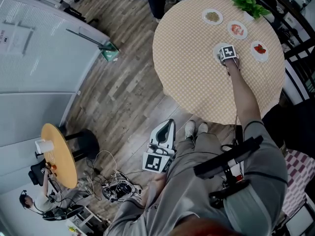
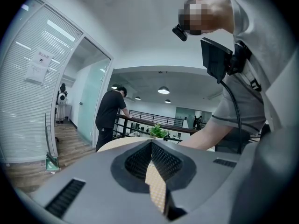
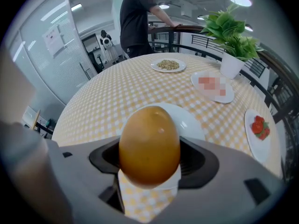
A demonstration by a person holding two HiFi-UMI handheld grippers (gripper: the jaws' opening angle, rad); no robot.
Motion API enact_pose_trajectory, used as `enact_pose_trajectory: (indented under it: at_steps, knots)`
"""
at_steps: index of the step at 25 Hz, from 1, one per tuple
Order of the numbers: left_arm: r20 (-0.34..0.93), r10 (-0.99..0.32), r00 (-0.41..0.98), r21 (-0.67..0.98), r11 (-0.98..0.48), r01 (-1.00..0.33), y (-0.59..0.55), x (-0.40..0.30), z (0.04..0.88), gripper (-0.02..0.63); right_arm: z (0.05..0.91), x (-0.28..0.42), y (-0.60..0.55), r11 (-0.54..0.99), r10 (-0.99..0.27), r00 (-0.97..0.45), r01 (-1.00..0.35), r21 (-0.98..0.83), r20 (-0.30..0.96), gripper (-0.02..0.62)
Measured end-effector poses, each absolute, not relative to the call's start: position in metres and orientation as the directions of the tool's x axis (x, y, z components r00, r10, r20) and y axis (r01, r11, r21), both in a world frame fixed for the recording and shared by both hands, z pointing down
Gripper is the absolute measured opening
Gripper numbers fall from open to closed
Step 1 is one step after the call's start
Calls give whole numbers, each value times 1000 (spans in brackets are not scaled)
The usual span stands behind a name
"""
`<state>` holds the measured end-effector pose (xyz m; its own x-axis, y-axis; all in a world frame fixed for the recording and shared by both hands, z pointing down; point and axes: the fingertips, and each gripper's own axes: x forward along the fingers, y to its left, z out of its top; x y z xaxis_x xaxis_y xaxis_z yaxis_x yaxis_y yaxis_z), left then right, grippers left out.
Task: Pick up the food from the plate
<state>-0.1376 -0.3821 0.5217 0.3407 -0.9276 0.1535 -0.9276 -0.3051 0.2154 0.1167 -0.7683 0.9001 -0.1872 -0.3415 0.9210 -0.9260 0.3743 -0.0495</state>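
Note:
A smooth, brown, egg-shaped piece of food [image 3: 149, 143] sits between the jaws of my right gripper [image 3: 149, 158], which is shut on it. It is just above a white plate [image 3: 190, 121] on the round checked table [image 3: 112, 97]. In the head view the right gripper [image 1: 227, 54] covers most of that plate [image 1: 217, 52], and the food is hidden there. My left gripper [image 1: 168, 125] hangs low beside the person's legs, off the table. In its own view the left gripper [image 2: 152, 146] points level at the table edge, its pads meeting at the tips and holding nothing.
Three more plates lie on the table: grains [image 1: 212, 17], pinkish food [image 1: 237, 30], red pieces [image 1: 259, 49]. A potted plant [image 1: 250, 4] stands at the far rim. A person [image 3: 138, 17] stands beyond the table. Cables [image 1: 115, 188] and a small orange table [image 1: 59, 154] are on the floor.

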Motion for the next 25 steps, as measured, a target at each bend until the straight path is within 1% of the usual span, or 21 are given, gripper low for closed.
enact_pose_trajectory:
  at_steps: [5,16,20,25]
  knots:
    - [168,-926,339,223,-299,-928,-379,-141,525,10,880,112,-778,391,-371,-209,-919,-52,905,334]
    - [104,-919,380,217,-352,-911,-382,-138,507,10,812,109,-763,452,-434,-261,-891,-42,862,334]
    - [91,-901,424,220,-397,-891,-382,-133,501,10,771,104,-750,447,-475,-324,-890,-93,818,334]
    - [46,-869,493,201,-475,-857,-387,-116,494,11,713,105,-731,442,-530,-407,-881,-168,744,334]
